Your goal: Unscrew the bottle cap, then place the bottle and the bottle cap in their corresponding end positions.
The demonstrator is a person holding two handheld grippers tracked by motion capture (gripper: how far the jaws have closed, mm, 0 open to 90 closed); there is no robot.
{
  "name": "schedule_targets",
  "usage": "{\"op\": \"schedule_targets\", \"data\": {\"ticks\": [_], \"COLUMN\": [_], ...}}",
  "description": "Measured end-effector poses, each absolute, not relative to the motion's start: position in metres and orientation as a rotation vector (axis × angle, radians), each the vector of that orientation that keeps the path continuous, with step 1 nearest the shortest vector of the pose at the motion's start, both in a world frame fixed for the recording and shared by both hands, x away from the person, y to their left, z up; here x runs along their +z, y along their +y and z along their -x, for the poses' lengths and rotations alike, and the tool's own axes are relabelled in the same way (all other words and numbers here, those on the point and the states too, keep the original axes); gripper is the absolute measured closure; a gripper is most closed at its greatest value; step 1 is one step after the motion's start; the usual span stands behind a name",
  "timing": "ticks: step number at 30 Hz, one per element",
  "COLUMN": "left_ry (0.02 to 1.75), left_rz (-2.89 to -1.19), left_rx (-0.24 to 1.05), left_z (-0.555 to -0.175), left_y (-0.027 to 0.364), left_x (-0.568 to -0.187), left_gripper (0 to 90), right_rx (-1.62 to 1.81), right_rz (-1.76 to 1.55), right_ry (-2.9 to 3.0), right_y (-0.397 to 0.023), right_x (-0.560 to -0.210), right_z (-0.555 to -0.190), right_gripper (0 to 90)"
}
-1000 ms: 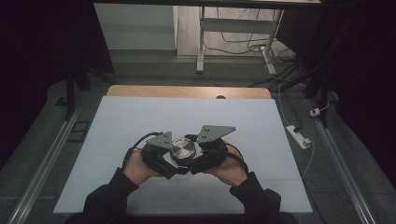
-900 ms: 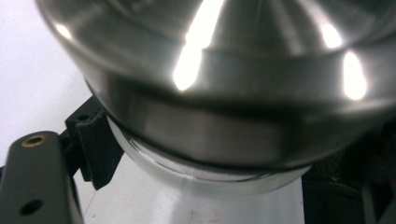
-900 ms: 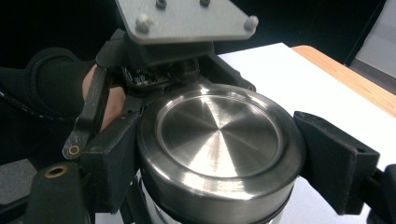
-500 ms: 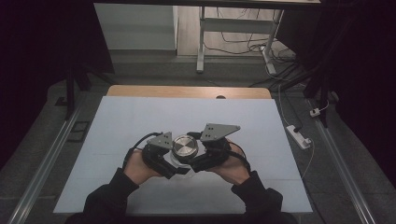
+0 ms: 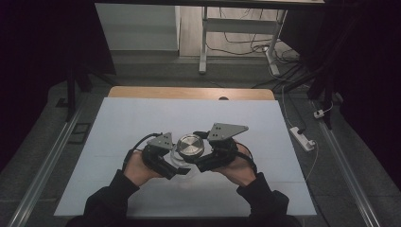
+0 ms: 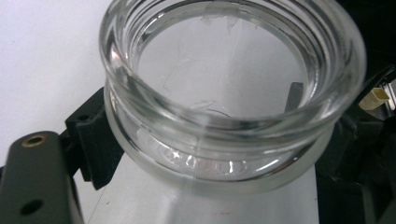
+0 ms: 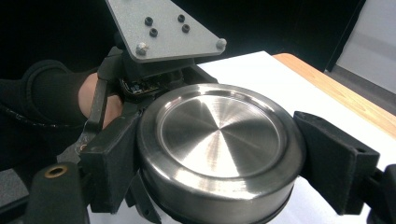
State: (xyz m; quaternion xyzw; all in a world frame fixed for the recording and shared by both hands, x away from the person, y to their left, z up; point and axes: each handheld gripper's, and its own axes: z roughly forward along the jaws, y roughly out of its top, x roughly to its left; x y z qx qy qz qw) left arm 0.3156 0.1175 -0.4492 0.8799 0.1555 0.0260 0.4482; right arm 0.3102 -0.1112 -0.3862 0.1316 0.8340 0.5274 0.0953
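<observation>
A clear glass jar (image 6: pixel 140 28) with a threaded neck and an open mouth sits between the jaws of my left gripper (image 6: pixel 219 154), which is shut on its neck. In the high view the jar (image 5: pixel 178 160) shows faintly, low over the white table (image 5: pixel 142 123), with the left gripper (image 5: pixel 175 166) at its left. A round brushed-metal lid (image 7: pixel 219 126) is clamped at its rim by my right gripper (image 7: pixel 222 161). From above, the lid (image 5: pixel 190 145) hangs between both hands, over the jar and apart from its mouth. The right gripper (image 5: pixel 201 160) reaches in from the right.
The table's wooden far edge (image 5: pixel 189 92) lies beyond the white sheet. A white power strip (image 5: pixel 302 137) with cables lies on the floor at the right. A desk frame (image 5: pixel 204 42) stands farther back. Metal rails (image 5: pixel 47 156) run along both sides of the table.
The right gripper with the lid has drifted slightly up and to the right. The left gripper and the jar have kept still.
</observation>
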Motion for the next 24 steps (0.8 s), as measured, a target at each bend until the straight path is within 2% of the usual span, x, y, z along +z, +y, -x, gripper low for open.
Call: {"op": "schedule_targets", "data": {"ticks": [24], "left_ry": [0.506], "left_rz": [-2.149], "left_rx": [0.117], "left_z": [-0.329], "left_y": [0.133], "left_x": [-0.457], "left_gripper": [16.0], "right_rx": [1.567], "right_rz": [-0.396], "right_ry": [2.471], "right_y": [-0.118], "right_x": [-0.387], "right_z": [-0.304], "right_gripper": [18.6]}}
